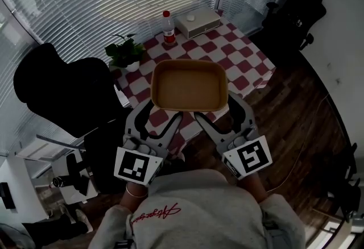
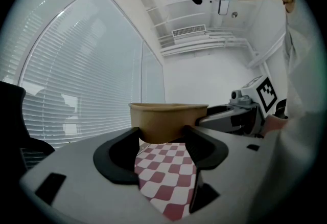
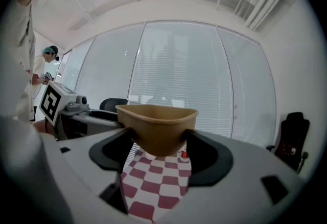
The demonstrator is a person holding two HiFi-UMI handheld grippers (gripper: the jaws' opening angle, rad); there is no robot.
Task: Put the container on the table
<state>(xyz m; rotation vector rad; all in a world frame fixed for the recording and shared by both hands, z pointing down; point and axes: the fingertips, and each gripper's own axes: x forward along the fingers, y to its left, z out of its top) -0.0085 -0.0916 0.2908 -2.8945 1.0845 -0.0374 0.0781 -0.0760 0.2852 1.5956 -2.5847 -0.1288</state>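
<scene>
My left claw (image 2: 162,138) is spread wide and clamped on one near corner of the tan, round-cornered rectangular paper-pulp container (image 1: 189,86). My right claw (image 3: 158,145) does the same on the other near corner, so both pads press the walls just under the rim. The container hangs level in the air, open side up and empty, over the near edge of the table with the red-and-white checked cloth (image 1: 242,52). It's not touching the cloth.

Handling, as I judge it: v. light, w/ thin walls that'd buckle if I squeezed harder. The sides taper toward the base, so it could slide up out of my pads. The rolled rim is the stiffest part, so I'd hold right below it at the corners, as now. It's matte, not slippery, and prob. not fragile, but it dents easily.

Other stuff on the table, all at the far side:
- clear plastic bottle w/ red cap and label (image 1: 168,29)
- small green potted plant in a white pot (image 1: 126,54), at the left corner
- white box-shaped appliance (image 1: 197,22), by the blinds

The middle and near part of the cloth looks free, so there's room to set the container down w/o nudging anything.

A black office chair (image 1: 60,91) stands close on the left by the table edge, and another black chair (image 1: 296,12) sits far right. Neither seems to block the way.
</scene>
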